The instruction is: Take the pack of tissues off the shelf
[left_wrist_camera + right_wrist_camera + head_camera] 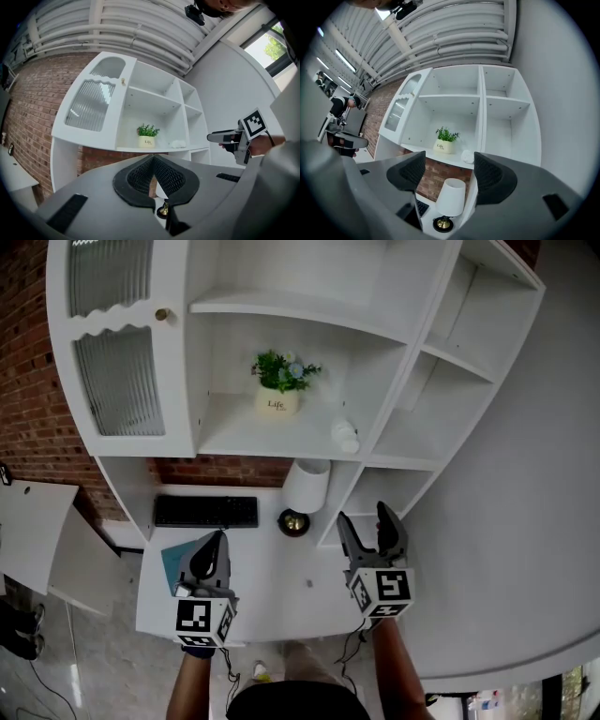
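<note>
While the pack of tissues (345, 435) lies on the shelf (234, 439) beside the potted plant (281, 382), we hold both tools well apart from it: left tool (217, 542) closed and empty, right tool (366, 526) spread wide and empty.

This looks like an office or study corner: a white shelf unit (281, 306) against a brick wall (23, 352), over a worktop (272, 577) with a keyboard (205, 512) and table lamp (307, 486).

White shelf (234, 439) w/ potted plant (279, 388) & tissue pack (345, 436)
</note>
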